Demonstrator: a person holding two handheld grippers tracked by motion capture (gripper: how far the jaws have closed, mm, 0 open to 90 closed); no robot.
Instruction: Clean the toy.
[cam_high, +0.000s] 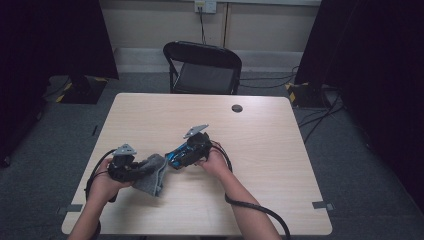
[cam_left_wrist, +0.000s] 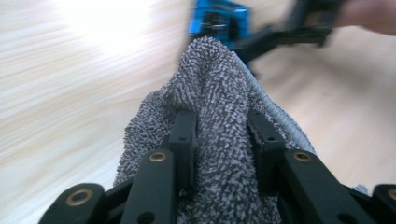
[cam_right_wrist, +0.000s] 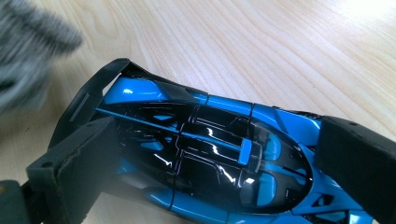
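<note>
On the near left part of the worktop (cam_high: 260, 150), you hold a blue and black toy car (cam_high: 179, 156) in your right tongs (cam_high: 186, 156) and a grey terry cloth (cam_high: 156, 176) in your left tongs (cam_high: 142, 170).

Right tongs: pinching the car across its body, one pad on each flank, as the right gripper view shows (cam_right_wrist: 205, 158). The car sits just above the wood, roof and rear wing exposed.

Left tongs: pinching a thick fold of the cloth (cam_left_wrist: 219, 140), with pile bulging between and around both jaws. The cloth's free part hangs down to the worktop in the high view. In the left gripper view its leading fold lies close to the car's blue end (cam_left_wrist: 218, 21); whether it touches cannot be told, as that view is blurred.

Progress, as a judgement: the work appears to be wiping the car with the cloth. Both items are picked up and brought together, so the preparation is done. The glossy roof and canopy show no cloth on them at this moment; how much of the body is already wiped cannot be told. Setting both items down remains.

Markings: no brand, label or legible writing is seen on the car, the cloth or the tongs.
</note>
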